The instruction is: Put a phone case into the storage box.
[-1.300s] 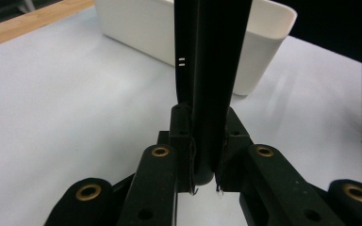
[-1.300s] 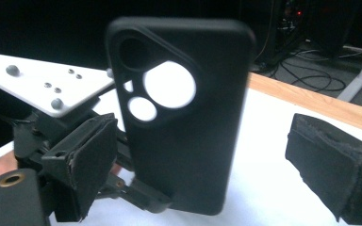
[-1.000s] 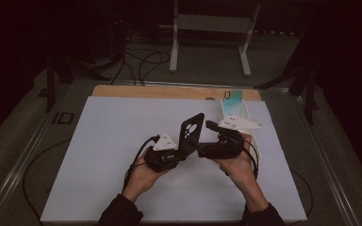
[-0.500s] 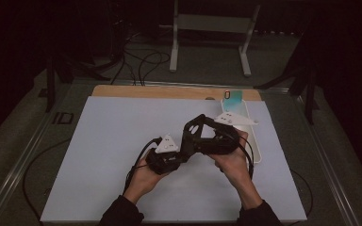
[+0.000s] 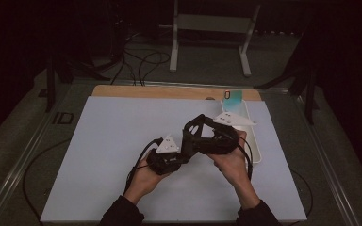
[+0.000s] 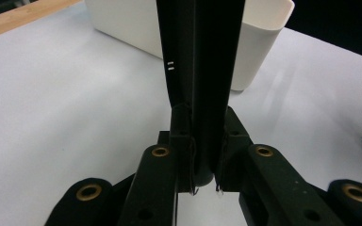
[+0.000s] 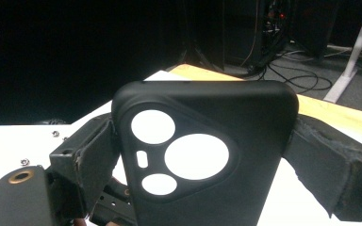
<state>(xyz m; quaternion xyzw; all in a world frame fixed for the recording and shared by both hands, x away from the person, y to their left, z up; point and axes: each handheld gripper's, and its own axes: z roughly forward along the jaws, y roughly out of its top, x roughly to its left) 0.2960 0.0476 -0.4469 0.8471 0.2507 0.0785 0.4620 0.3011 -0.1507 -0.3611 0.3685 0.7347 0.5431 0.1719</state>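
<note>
A black phone case [image 5: 194, 130] with round camera cut-outs is held above the white mat [image 5: 108, 141] between both grippers. My left gripper [image 5: 185, 141] is shut on its lower end; in the left gripper view the case [image 6: 200, 66] stands edge-on, pinched between the jaws of the left gripper [image 6: 202, 146]. My right gripper [image 5: 199, 126] reaches in from the right. In the right gripper view the back of the case [image 7: 202, 117] faces the camera, and the pads [image 7: 96, 150] of the right gripper [image 7: 201, 160] press on its two long sides.
A long white tray [image 5: 253, 143] lies along the mat's right side, with a teal item [image 5: 232, 96] at its far end. The white tray [image 6: 257, 42] stands just behind the case in the left gripper view. A wooden strip [image 5: 160, 92] borders the mat's far edge.
The right gripper has swung its jaws in from the right and closed them around the case's sides. The left gripper kept hold of the case and stayed put.
</note>
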